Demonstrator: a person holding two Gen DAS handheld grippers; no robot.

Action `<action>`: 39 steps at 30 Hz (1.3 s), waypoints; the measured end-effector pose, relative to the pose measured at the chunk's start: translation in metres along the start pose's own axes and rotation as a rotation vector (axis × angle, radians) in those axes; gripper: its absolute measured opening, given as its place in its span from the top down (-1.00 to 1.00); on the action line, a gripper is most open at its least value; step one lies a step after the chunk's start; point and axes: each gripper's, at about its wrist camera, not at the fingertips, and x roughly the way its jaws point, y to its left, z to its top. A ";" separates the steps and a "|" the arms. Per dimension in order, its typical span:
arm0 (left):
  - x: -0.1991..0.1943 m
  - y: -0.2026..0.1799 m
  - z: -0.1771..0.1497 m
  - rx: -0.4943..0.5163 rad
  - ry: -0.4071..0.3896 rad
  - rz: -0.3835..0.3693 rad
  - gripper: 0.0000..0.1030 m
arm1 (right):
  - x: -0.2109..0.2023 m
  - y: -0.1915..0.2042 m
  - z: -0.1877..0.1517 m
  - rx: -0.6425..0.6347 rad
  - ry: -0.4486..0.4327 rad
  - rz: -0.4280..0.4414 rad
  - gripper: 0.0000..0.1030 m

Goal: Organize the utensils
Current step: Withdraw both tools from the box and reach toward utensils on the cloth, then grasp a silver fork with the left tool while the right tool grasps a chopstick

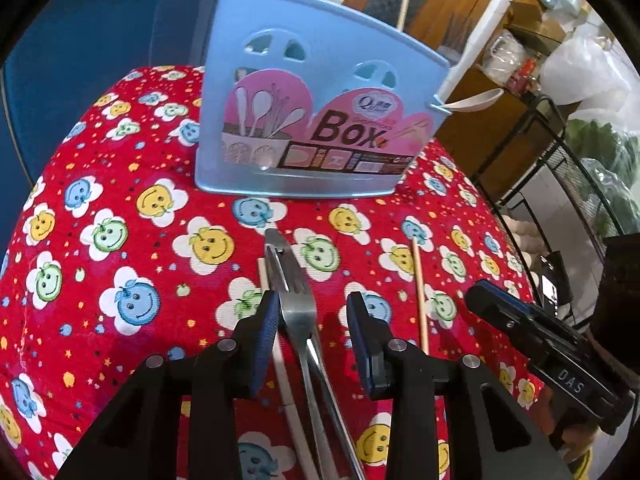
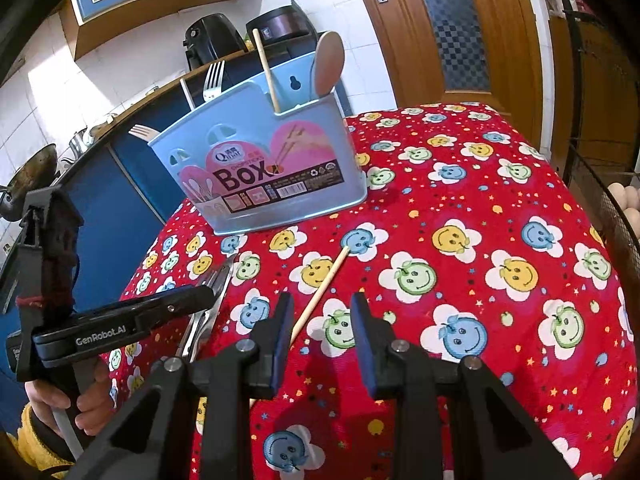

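A light blue utensil box [image 1: 316, 116] stands upright on the red smiley tablecloth [image 1: 120, 240]. In the right wrist view the box [image 2: 260, 176] holds a chopstick [image 2: 266, 68], a wooden spoon [image 2: 330, 60], a metal fork [image 2: 213, 80] and a pale fork [image 2: 142, 132]. My left gripper [image 1: 313, 312] is open, its fingers either side of two stacked metal forks [image 1: 294, 292] lying on the cloth; a white chopstick [image 1: 282, 372] lies beside them. My right gripper [image 2: 322, 320] is open and empty, just right of a wooden chopstick [image 2: 320, 288], which also shows in the left wrist view [image 1: 420, 296].
The table's left edge drops to blue cabinets [image 2: 112, 208]. A black wire rack [image 1: 568, 184] stands right of the table, with eggs [image 2: 626, 200] in it. A wooden door [image 2: 400, 32] is behind the table. The right gripper's body [image 1: 540, 352] shows in the left wrist view.
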 end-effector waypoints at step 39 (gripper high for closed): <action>-0.046 0.013 0.016 -0.022 -0.184 -0.029 0.95 | 0.050 0.013 0.022 0.022 0.289 -0.049 0.37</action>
